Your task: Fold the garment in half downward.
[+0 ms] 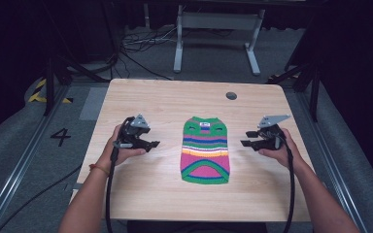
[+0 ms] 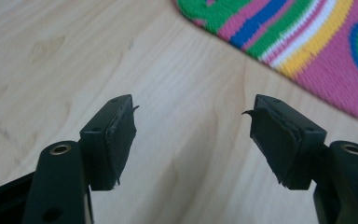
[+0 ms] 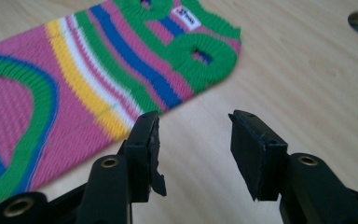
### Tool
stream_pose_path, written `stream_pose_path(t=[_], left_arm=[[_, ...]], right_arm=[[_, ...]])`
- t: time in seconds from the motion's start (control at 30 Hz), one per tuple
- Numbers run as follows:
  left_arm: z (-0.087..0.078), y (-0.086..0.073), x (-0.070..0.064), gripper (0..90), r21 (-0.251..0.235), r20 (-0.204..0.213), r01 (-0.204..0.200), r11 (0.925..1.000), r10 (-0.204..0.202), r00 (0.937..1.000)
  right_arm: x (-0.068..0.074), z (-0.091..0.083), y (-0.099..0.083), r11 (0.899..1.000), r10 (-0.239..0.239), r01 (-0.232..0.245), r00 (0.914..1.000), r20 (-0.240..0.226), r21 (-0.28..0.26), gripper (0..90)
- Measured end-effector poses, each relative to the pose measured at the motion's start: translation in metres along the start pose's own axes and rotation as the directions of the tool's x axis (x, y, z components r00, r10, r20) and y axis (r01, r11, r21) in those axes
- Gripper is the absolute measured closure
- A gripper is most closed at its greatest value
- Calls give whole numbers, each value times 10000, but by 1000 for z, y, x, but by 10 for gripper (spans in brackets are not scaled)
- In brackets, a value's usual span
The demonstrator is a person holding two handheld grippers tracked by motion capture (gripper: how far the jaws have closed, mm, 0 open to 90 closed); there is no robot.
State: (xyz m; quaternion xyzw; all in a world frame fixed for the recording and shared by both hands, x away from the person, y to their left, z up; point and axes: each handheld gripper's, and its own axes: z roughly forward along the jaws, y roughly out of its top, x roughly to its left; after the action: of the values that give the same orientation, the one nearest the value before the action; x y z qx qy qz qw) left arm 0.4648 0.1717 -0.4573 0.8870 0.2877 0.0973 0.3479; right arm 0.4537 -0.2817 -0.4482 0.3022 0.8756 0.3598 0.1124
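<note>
striped knit garment (image 1: 205,150) lies flat near the middle of the wooden table (image 1: 165,102), green neck end away from me, pink hem toward me. my left gripper (image 1: 151,144) hovers beside its left edge, jaws apart, nothing between them. my right gripper (image 1: 245,138) sits just off its right edge, jaws also apart and empty. a round hole (image 1: 231,95) marks the table's far side.

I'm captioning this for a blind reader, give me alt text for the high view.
A striped knitted sweater lies flat in the middle of a wooden table, with an open left tool and right tool held at either side, neither touching it.
</note>
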Motion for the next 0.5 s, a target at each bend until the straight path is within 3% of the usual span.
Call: stream_pose_path(t=[0.17, 0.23, 0.5], left_arm=[[26, 29, 9, 328, -254, 5, 34, 9997, -34, 10000], [35, 42, 14, 340, -309, 42, 87, 9995, -86, 10000], [68, 73, 18, 385, -247, -98, 241, 9994, -243, 9997]], right_arm=[[-9, 27, 36, 10000, -90, 89, 9996, 271, 35, 536], [-13, 37, 45, 9999, 87, -86, 9997, 241, -51, 551], [-27, 72, 62, 9993, 318, -326, 9983, 479, 166, 622]])
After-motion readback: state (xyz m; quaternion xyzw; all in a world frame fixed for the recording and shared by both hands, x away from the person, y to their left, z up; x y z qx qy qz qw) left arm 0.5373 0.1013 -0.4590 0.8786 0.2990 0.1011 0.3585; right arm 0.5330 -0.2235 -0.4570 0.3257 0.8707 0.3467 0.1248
